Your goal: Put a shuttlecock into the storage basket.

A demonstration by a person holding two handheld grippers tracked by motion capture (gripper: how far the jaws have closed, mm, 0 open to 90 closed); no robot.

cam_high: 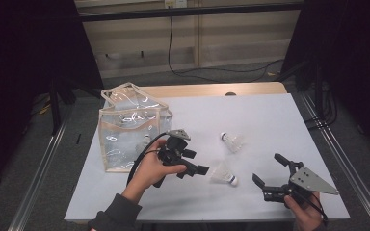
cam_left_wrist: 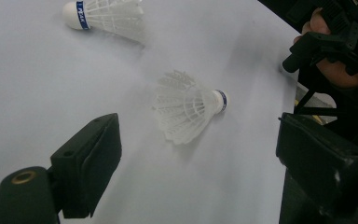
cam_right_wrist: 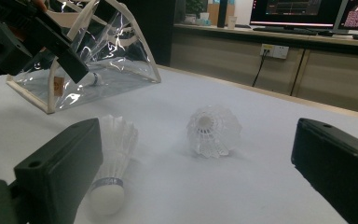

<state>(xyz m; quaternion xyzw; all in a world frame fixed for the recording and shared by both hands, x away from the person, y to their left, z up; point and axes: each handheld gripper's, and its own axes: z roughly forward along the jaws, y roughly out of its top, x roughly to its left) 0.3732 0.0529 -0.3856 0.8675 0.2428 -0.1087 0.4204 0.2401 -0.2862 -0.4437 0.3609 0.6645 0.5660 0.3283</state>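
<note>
Two white shuttlecocks lie on the white table. The nearer shuttlecock (cam_high: 224, 174) (cam_left_wrist: 186, 107) (cam_right_wrist: 114, 154) rests on its side just ahead of my left gripper (cam_high: 197, 162) (cam_left_wrist: 200, 158), whose jaws stand open and apart from it. The farther shuttlecock (cam_high: 232, 141) (cam_left_wrist: 105, 14) (cam_right_wrist: 213, 130) lies beyond it. My right gripper (cam_high: 266, 167) (cam_right_wrist: 196, 168) is open near the table's front right, holding nothing. In the right gripper view its left jaw overlaps the nearer shuttlecock's skirt.
A clear plastic bag (cam_high: 130, 127) (cam_right_wrist: 84, 60) with cream trim and handles stands at the table's left, with a small white object (cam_high: 146, 140) inside. The table edge (cam_high: 207, 219) runs close to both hands. Cables cross the floor beyond the table.
</note>
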